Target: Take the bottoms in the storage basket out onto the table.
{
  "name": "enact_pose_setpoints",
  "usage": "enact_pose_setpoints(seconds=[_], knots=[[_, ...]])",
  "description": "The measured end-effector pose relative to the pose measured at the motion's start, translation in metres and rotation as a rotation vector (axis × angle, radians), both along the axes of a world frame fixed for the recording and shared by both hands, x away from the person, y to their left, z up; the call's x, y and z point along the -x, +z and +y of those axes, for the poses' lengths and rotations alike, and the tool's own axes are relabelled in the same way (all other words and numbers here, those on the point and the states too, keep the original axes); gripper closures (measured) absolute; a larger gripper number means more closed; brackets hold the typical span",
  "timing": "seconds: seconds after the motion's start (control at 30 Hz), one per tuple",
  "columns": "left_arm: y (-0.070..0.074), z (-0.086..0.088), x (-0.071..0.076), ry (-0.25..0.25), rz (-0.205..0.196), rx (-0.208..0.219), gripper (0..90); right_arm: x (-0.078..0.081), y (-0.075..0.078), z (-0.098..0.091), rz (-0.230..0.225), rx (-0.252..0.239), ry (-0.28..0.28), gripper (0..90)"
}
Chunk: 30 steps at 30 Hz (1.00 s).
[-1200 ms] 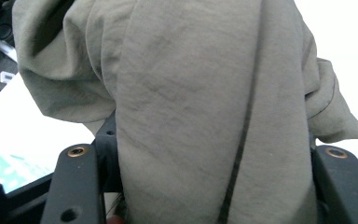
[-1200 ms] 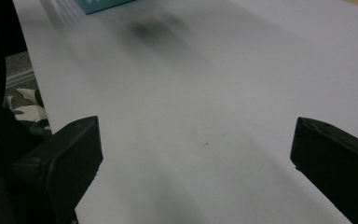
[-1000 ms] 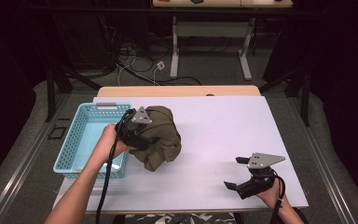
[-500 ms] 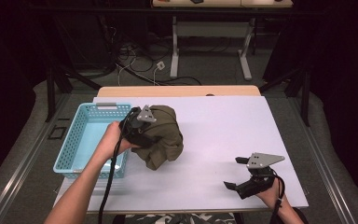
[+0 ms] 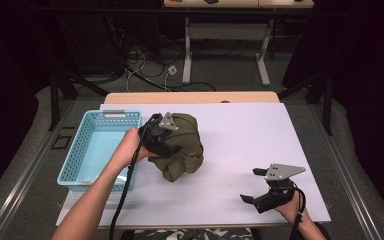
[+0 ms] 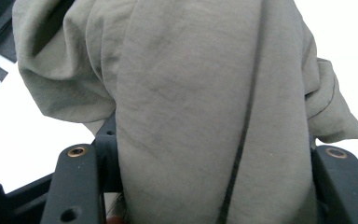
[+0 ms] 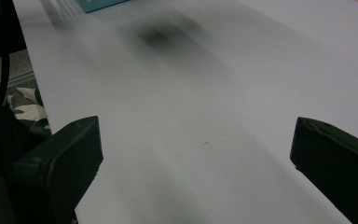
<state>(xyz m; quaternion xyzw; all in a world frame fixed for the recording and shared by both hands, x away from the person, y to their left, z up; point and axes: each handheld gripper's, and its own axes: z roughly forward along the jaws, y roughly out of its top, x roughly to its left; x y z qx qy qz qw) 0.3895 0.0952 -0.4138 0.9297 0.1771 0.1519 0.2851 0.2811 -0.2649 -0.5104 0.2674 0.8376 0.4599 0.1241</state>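
High view: a white, rectangular worktop point(image 5: 240, 150) carries a light-blue plastic basket with latticed walls point(image 5: 75, 155) at its left edge and a crumpled olive-green cloth bundle point(image 5: 185, 147) just right of the basket, left of the worktop's middle. The left tongs point(image 5: 161, 140), black with a grey three-cornered plate on top, are pressed into the left flank of the olive-green cloth; the person's left hand point(image 5: 129, 147) grips them from the basket side, over the basket's right wall, and a black cable point(image 5: 122, 200) trails from them toward the bottom edge.

Left gripper view: a thick fold of the olive-green cloth point(image 6: 205, 116) rises between the two black jaws and spreads above them, with white worktop point(image 6: 349, 42) showing behind it. The left tongs point(image 6: 205, 186) are clenched on this fold.

High view, lower right: the right tongs point(image 5: 254, 185) rest near the front right corner of the worktop, well apart from the cloth, held from below by the person's right hand point(image 5: 292, 207).

Right gripper view: the right tongs point(image 7: 196, 154) stand released, jaws wide apart, with bare white worktop point(image 7: 205, 93) between them and a corner of the light-blue basket point(image 7: 98, 4) far off at the top edge.
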Motion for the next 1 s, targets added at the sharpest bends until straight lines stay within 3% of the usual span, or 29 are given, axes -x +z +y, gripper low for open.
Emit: enact_pose_setpoints(seconds=[1.0], knots=[[-0.020,-0.030,-0.013,-0.024,0.034,0.032,37.8,0.000,0.000,0.000,-0.001,-0.002,-0.001,2.1]])
